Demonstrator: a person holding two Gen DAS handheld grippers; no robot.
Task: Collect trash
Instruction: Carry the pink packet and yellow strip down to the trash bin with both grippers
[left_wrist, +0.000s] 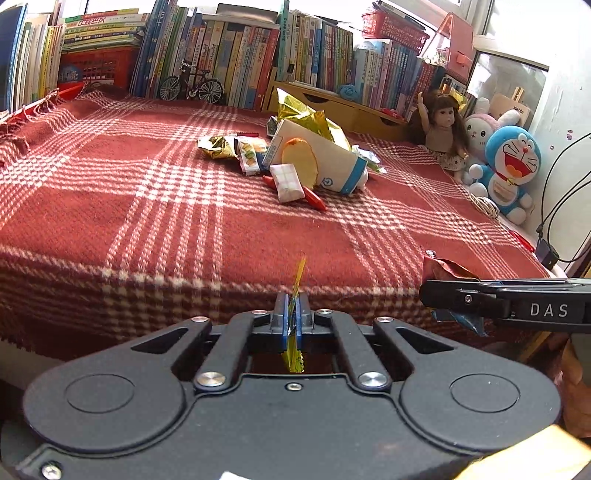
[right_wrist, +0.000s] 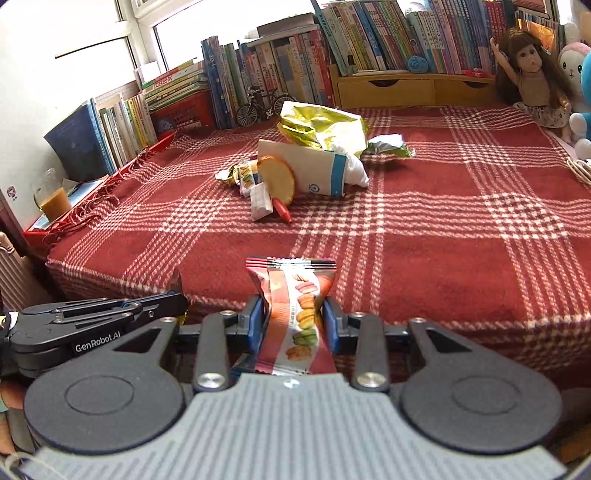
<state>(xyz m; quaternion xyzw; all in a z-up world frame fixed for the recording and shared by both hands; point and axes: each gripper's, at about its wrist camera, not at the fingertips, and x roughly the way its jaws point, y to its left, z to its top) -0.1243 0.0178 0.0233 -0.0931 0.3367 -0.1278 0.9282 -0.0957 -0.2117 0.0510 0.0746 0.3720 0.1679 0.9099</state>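
Note:
My left gripper is shut on a thin yellow foil wrapper that stands edge-on between its blue pads, near the front edge of the red plaid blanket. In my right gripper, shut, sits a red macaron snack packet; the left wrist view shows that packet at the right gripper's tip. The left gripper's tip shows low on the left. A trash pile lies mid-blanket: a tipped paper cup, a gold foil bag, a white packet and small wrappers.
Books line the back edge, with a model bicycle in front of them and a wooden drawer unit. A doll and plush toys sit at the right. A glass of orange drink stands beyond the blanket's left edge. Cables hang at the far right.

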